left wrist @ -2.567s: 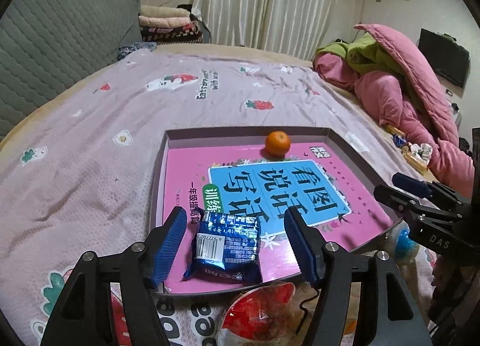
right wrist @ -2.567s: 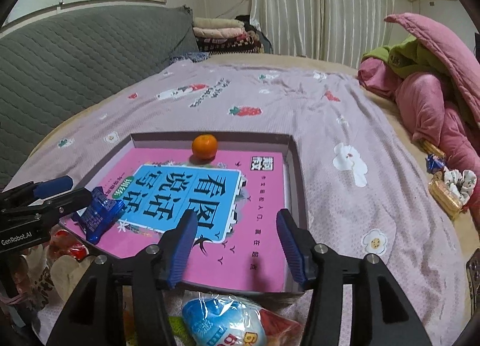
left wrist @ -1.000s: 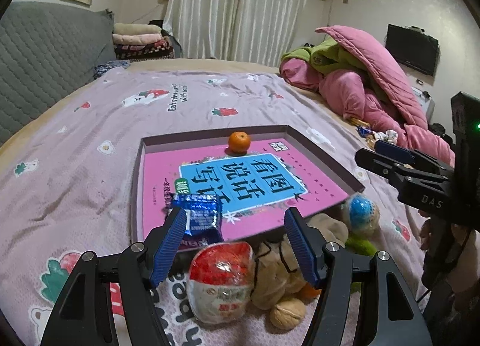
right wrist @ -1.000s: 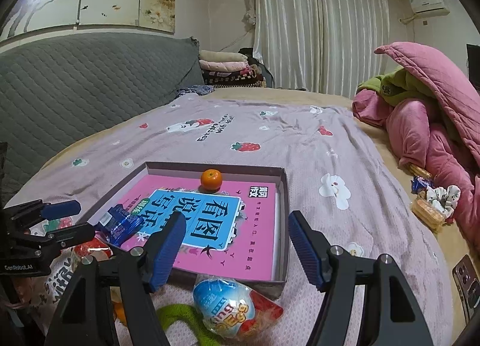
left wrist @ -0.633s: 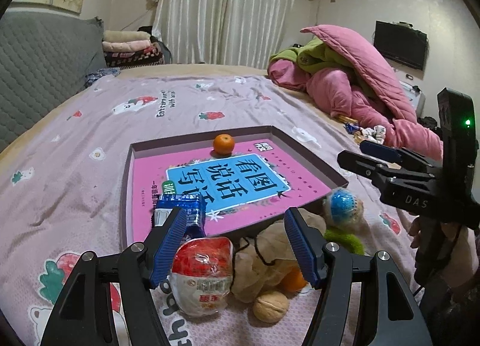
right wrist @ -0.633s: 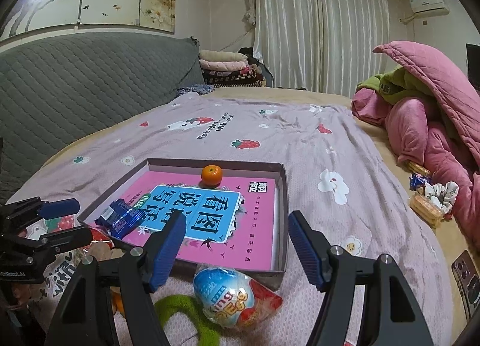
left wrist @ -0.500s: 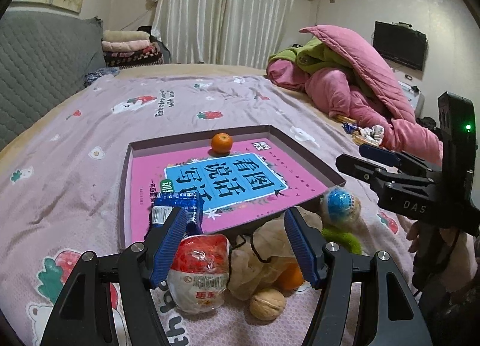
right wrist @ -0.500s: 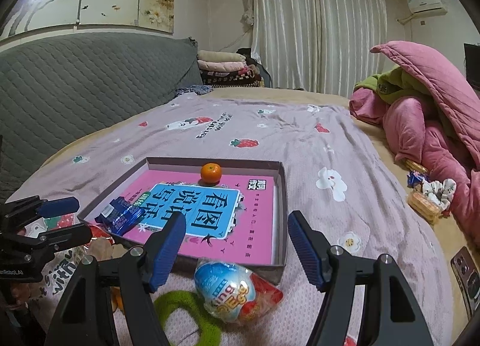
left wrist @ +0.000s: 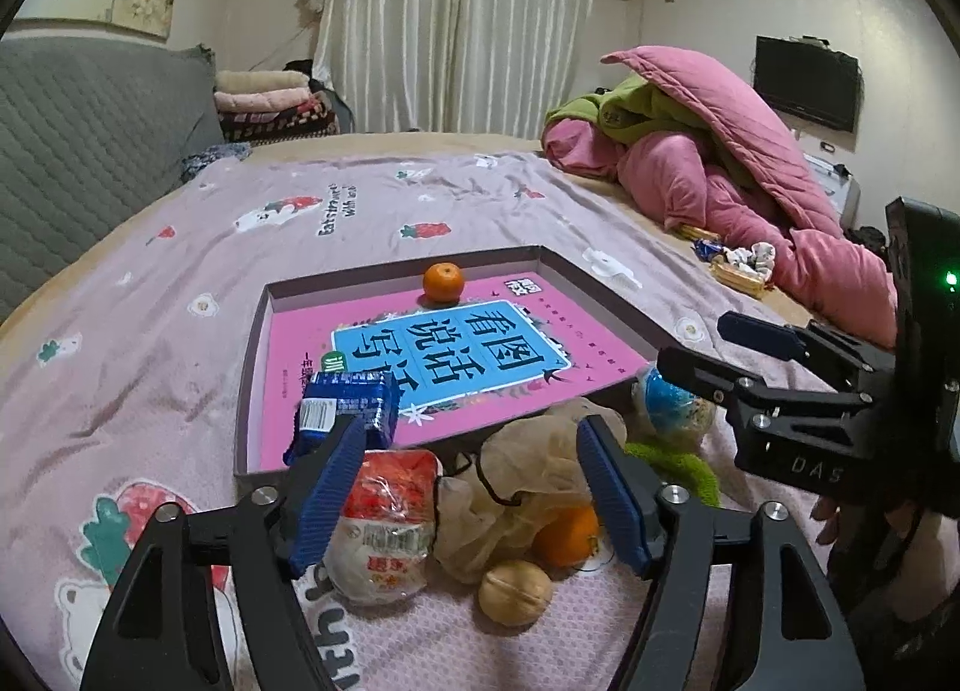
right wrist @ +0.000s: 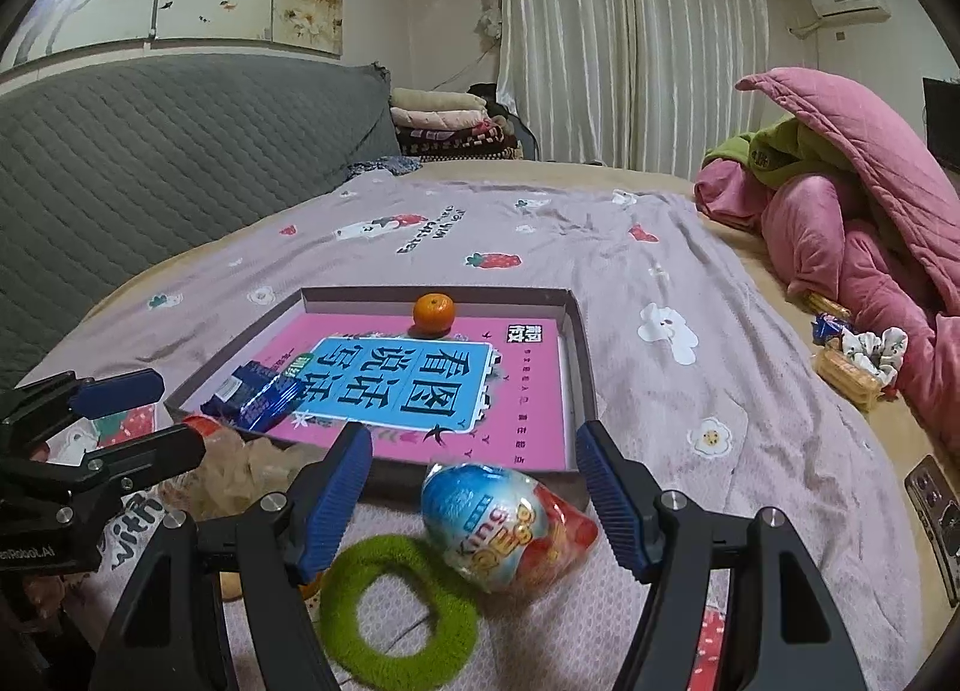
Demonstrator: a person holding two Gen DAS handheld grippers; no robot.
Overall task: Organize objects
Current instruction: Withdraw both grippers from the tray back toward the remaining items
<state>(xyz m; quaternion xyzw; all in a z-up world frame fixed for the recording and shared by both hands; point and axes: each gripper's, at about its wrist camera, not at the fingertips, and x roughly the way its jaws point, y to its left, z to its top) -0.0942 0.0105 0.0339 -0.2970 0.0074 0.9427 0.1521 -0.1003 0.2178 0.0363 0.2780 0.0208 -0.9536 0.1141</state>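
Note:
A shallow box lid [left wrist: 252, 367] [right wrist: 585, 373] with a pink book inside lies on the bed. A tangerine [left wrist: 443, 282] [right wrist: 433, 313] sits at its far edge and a blue snack packet [left wrist: 345, 410] [right wrist: 258, 394] at its near left corner. In front of the box lie a red-and-white packet [left wrist: 387, 517], a beige mesh bag [left wrist: 528, 481], a walnut [left wrist: 515, 592], an orange [left wrist: 567, 532], a blue toy egg packet [left wrist: 672, 406] [right wrist: 498, 526] and a green fuzzy ring [right wrist: 399, 610]. My left gripper [left wrist: 471, 487] is open above the pile. My right gripper [right wrist: 474, 496] is open above the egg.
The bedsheet [left wrist: 150, 331] is lilac with prints. A pink and green quilt heap [left wrist: 708, 163] [right wrist: 858, 211] lies at the right. Small snacks [right wrist: 852, 367] lie beside it. A grey padded headboard [right wrist: 150, 151] runs along the left. A phone [right wrist: 936, 511] lies at the right edge.
Both grippers have pulled back from the box, so the loose pile in front of it has come into view. The blue packet stays in the box. Both stay open.

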